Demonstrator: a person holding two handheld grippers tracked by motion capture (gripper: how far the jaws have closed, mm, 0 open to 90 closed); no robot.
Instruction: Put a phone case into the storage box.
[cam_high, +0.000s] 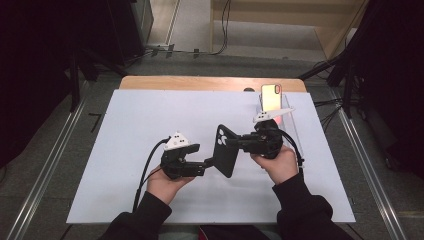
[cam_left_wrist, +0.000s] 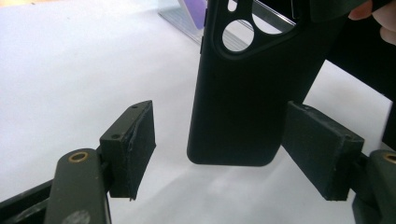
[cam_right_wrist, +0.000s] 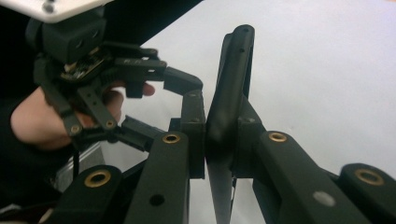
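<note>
A black phone case (cam_high: 226, 151) with round camera holes hangs upright above the white mat (cam_high: 125, 125) at mid-table. My right gripper (cam_high: 235, 142) is shut on its upper part; in the right gripper view the case (cam_right_wrist: 231, 79) stands edge-on, pinched between the two pads of that gripper (cam_right_wrist: 222, 142). My left gripper (cam_high: 207, 165) is open at the case's lower end. Seen from the left gripper view, the case (cam_left_wrist: 247, 93) hangs between the spread pads of the left gripper (cam_left_wrist: 229, 149), closer to the right pad, and I cannot tell whether it touches.
A phone (cam_high: 271, 96) with a lit yellowish screen leans in a clear stand (cam_high: 286, 117) at the back right of the mat. The wooden table edge (cam_high: 200, 82) runs behind it. In the right gripper view the left gripper (cam_right_wrist: 112, 84) and its hand sit close by.
</note>
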